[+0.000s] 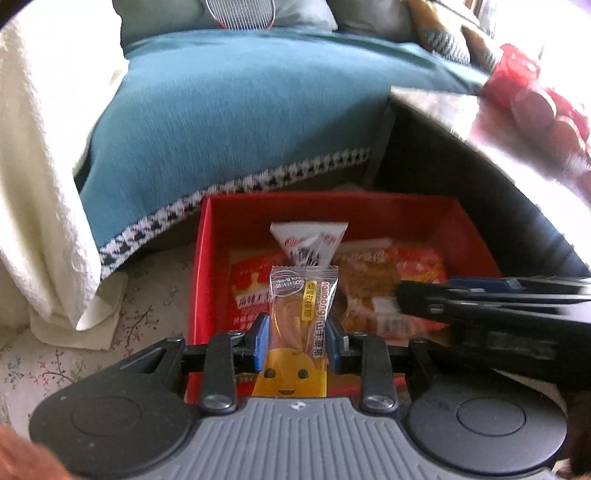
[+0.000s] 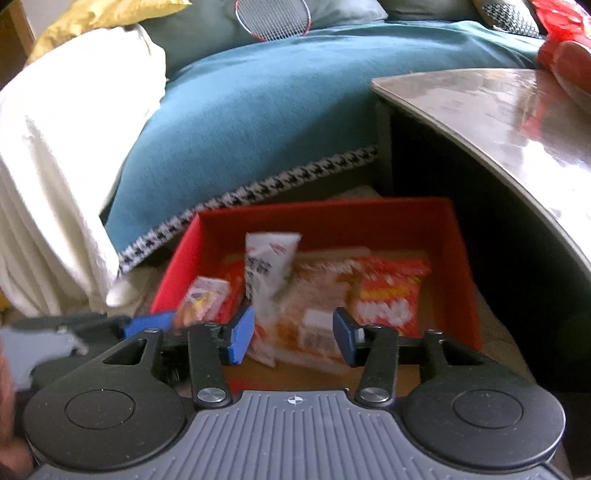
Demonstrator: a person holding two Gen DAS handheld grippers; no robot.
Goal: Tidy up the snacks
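Your left gripper (image 1: 297, 341) clamps a clear candy packet (image 1: 301, 314) upright over the red box (image 2: 460, 280) on the floor beside the blue sofa (image 1: 236, 122). Your right gripper (image 2: 293, 334) hangs half-open and empty above the snack bags (image 2: 388, 295) inside.

A sofa under a teal cover (image 2: 258, 122) with a houndstooth hem fills the far side; a white blanket (image 2: 62, 177) is heaped at its left end; grey cushions (image 1: 155, 18) stand behind (a racket head rests there); right of it, a glossy tabletop (image 2: 517, 122), perhaps marble; floral fabric (image 1: 55, 362) lies below the sofa.
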